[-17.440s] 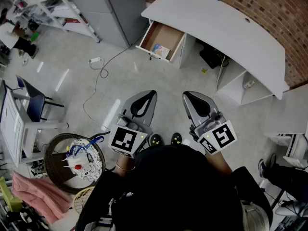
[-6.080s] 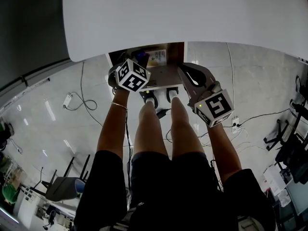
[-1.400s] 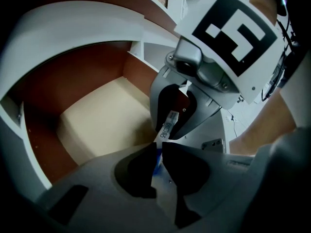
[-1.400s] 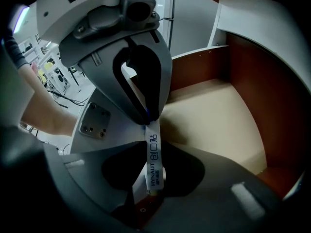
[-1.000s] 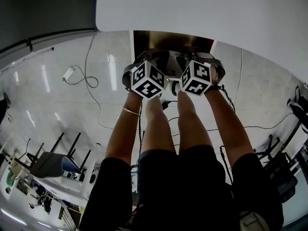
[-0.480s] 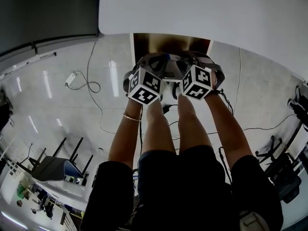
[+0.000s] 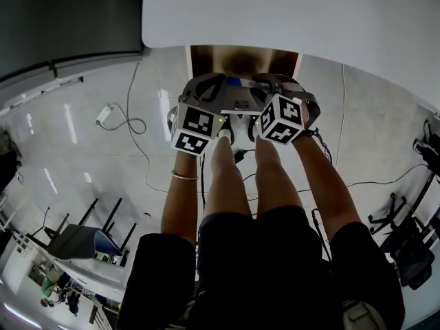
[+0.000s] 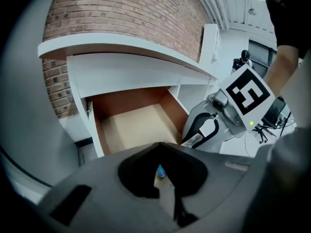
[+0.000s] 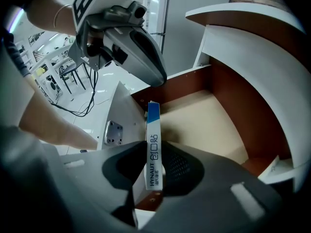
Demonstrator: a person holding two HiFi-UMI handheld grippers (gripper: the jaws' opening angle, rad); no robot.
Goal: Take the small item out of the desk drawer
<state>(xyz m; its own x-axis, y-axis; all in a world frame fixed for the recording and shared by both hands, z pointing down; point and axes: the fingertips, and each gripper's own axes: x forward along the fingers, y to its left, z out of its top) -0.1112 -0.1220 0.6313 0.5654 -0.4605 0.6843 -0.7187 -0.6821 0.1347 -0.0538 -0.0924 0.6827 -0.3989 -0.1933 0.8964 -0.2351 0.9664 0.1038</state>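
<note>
Pinching thin white-and-blue cardboard box (image 9: 153, 125) edge-on in right gripper (image 9: 154, 152) jaws, over front edge of open brown-lined drawer (image 9: 204, 115), with left gripper (image 8: 158, 147) jaws closed on nothing just beside. Might twist out of such a narrow pinch and drop into drawer. Might clip left gripper, or white tabletop (image 7: 289, 12) overhead, if lifted straight up.

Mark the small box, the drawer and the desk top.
small box (image 9: 153, 147), right gripper view, its printed narrow side.
drawer (image 9: 204, 119), right gripper view, its bare floor.
desk top (image 7: 289, 9), head view, its white surface.
</note>
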